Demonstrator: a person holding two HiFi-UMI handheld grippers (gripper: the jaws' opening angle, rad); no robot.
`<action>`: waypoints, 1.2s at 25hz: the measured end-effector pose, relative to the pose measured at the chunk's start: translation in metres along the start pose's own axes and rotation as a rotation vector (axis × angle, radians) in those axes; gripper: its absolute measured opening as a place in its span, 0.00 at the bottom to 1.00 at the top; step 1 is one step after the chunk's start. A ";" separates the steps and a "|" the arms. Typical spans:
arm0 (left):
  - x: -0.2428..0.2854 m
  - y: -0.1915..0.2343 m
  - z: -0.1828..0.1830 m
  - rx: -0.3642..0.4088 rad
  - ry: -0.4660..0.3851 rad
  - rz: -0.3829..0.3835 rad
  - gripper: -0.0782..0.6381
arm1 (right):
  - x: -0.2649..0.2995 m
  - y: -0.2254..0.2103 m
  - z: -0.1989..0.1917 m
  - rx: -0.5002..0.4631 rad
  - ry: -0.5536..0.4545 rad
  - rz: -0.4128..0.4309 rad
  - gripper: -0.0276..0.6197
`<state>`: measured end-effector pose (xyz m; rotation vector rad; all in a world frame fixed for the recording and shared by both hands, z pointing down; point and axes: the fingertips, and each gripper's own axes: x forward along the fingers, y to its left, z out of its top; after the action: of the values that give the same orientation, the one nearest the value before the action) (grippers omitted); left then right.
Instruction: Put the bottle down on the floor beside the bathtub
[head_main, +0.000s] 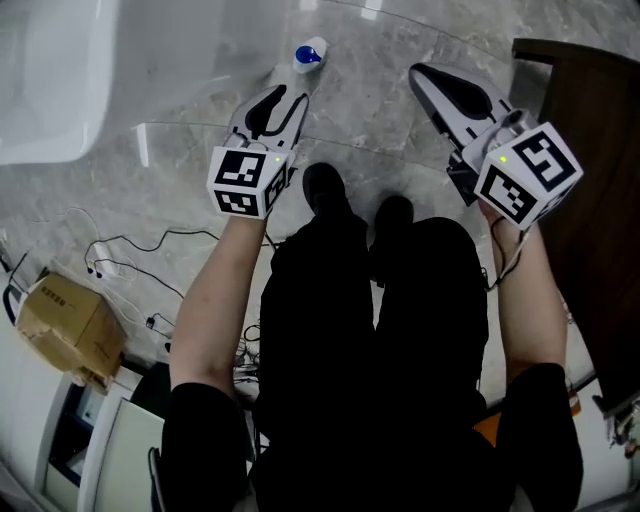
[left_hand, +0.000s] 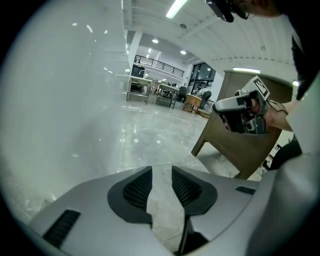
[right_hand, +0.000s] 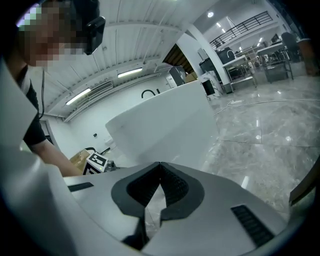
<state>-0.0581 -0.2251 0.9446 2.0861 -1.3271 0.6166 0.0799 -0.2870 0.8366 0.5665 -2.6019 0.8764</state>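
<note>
A small white bottle with a blue cap (head_main: 309, 55) stands on the grey marble floor, just right of the white bathtub (head_main: 50, 80). My left gripper (head_main: 275, 105) hovers just short of the bottle, apart from it. In the left gripper view its pads (left_hand: 137, 187) stand a little apart with only floor between them, and the tub wall (left_hand: 60, 100) fills the left. My right gripper (head_main: 440, 85) is off to the right, near the cabinet. In the right gripper view its fingertips (right_hand: 160, 164) meet with nothing between them, and the bathtub (right_hand: 165, 125) lies ahead.
A dark wooden cabinet (head_main: 590, 200) stands at the right. A cardboard box (head_main: 65, 320) and loose cables (head_main: 130, 260) lie on the floor at the left. The person's black shoes (head_main: 325, 190) are on the floor between the two grippers.
</note>
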 end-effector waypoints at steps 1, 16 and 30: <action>-0.016 -0.007 0.015 -0.011 -0.010 0.000 0.27 | -0.007 0.012 0.009 -0.002 0.009 0.004 0.09; -0.310 -0.123 0.269 -0.163 -0.183 0.080 0.13 | -0.163 0.220 0.189 0.127 0.037 0.053 0.09; -0.442 -0.251 0.391 0.035 -0.231 0.119 0.13 | -0.299 0.332 0.269 0.036 -0.032 0.046 0.09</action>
<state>0.0238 -0.1254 0.3165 2.1706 -1.5882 0.4610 0.1331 -0.1363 0.3405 0.5370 -2.6425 0.9378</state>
